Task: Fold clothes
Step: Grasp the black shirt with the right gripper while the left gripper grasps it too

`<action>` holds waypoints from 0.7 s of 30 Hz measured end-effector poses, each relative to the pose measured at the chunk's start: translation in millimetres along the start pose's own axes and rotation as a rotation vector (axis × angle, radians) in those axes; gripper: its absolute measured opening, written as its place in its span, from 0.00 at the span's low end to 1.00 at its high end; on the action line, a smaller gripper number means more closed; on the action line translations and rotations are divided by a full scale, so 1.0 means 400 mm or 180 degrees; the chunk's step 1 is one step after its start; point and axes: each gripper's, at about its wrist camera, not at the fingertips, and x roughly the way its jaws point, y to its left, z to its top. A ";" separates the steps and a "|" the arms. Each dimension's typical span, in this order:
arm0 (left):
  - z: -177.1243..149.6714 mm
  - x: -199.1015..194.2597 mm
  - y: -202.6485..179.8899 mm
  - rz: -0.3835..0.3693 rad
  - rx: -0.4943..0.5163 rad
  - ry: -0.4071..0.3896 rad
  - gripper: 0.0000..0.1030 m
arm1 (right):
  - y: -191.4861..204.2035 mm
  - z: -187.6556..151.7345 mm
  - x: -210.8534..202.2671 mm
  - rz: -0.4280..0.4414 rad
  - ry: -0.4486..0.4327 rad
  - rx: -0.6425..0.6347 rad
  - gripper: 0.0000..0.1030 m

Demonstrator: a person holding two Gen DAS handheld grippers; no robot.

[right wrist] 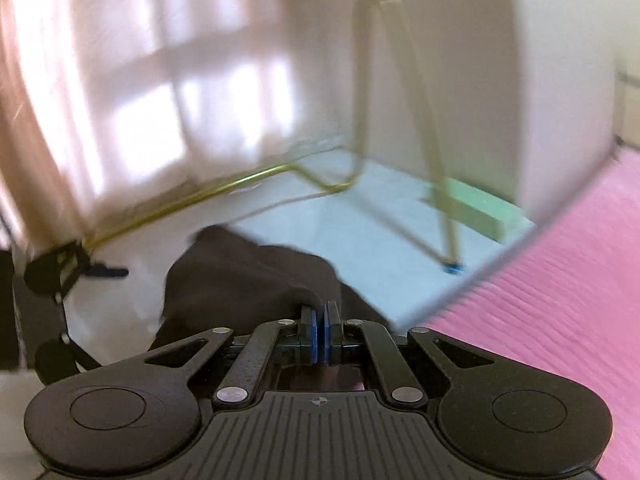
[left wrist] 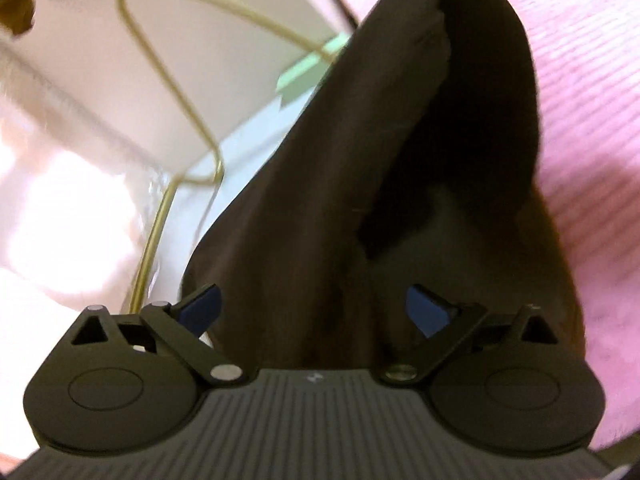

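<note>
Left wrist view: the dark garment (left wrist: 320, 208) drapes between the wide-spread fingers of the left gripper (left wrist: 314, 308), running ahead over the pink bedding (left wrist: 580, 140); unpinched, it could slide out.

Right wrist view: the right gripper (right wrist: 321, 334) is closed, pads together. The cloth (right wrist: 240, 276) bunches just ahead-left; probably only an edge is caught, so a tug may free it.

Gold wire frame (right wrist: 400, 128) left, pink bedding (right wrist: 552, 304) free.
</note>
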 end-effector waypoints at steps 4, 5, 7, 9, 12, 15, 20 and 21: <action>0.078 0.021 -0.053 -0.0086 0.0257 -0.0158 0.94 | -0.094 -0.025 -0.091 -0.0185 -0.0001 0.0264 0.00; 0.093 0.025 -0.068 -0.0132 0.0313 -0.0183 0.94 | -0.108 -0.029 -0.103 -0.0240 -0.0011 0.0289 0.00; 0.116 0.021 -0.101 -0.0192 0.0452 -0.0243 0.93 | -0.126 -0.038 -0.144 -0.0342 -0.0052 0.0373 0.00; 0.129 0.008 -0.130 -0.0215 0.0581 -0.0285 0.92 | -0.139 -0.046 -0.188 -0.0433 -0.0102 0.0472 0.00; 0.133 -0.007 -0.165 -0.0270 0.0694 -0.0254 0.83 | -0.153 -0.039 -0.244 -0.0533 -0.0166 0.0545 0.00; 0.147 -0.002 -0.181 -0.0325 0.0758 -0.0213 0.71 | -0.163 -0.033 -0.283 -0.0623 -0.0188 0.0515 0.00; 0.159 -0.017 -0.193 -0.0355 0.0803 -0.0187 0.37 | -0.174 -0.034 -0.344 -0.0745 -0.0154 0.0460 0.00; 0.162 -0.023 -0.186 -0.0356 0.0804 -0.0181 0.31 | -0.178 -0.035 -0.356 -0.0765 -0.0147 0.0463 0.00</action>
